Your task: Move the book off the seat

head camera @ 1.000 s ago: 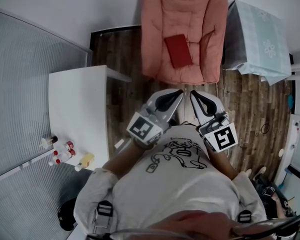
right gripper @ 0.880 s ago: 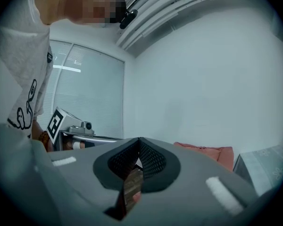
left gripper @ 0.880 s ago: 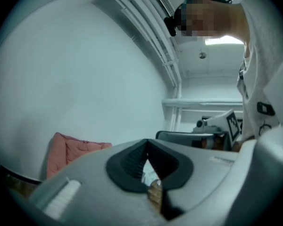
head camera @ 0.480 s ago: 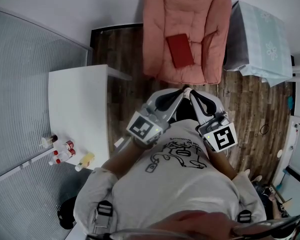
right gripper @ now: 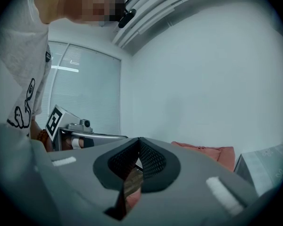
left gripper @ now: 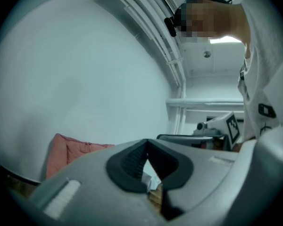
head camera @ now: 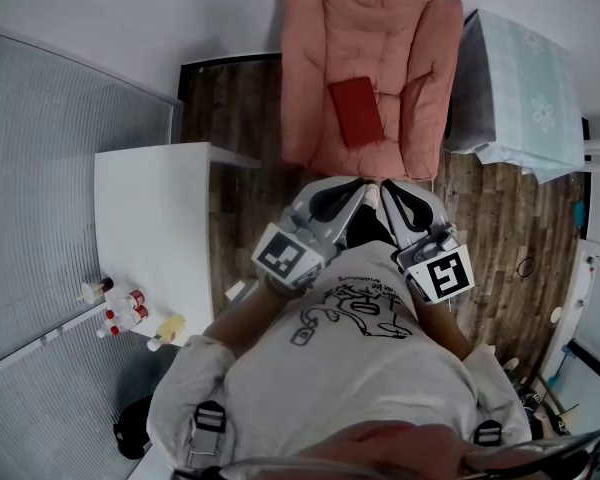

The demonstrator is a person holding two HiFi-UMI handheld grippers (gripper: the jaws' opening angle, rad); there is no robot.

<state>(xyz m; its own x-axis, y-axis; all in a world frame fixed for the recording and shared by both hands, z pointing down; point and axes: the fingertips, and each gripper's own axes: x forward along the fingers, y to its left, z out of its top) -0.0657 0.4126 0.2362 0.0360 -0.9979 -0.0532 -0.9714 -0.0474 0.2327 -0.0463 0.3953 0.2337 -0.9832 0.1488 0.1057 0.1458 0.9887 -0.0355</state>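
Currently the red book [head camera: 356,112] is laid flat on the seat of the pink armchair [head camera: 310,68]. The left gripper [head camera: 361,186] and right gripper [head camera: 387,188] are held pressed together, empty, side by side just near of it.

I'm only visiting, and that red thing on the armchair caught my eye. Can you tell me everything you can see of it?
It is a book, thin and rectangular, with a plain dark red cover; no print can be made out. It is closed and lies flat on the seat cushion of the padded salmon-pink armchair, near the middle of the seat, turned slightly off the chair's line. Only the cushion touches it; nothing lies on it.
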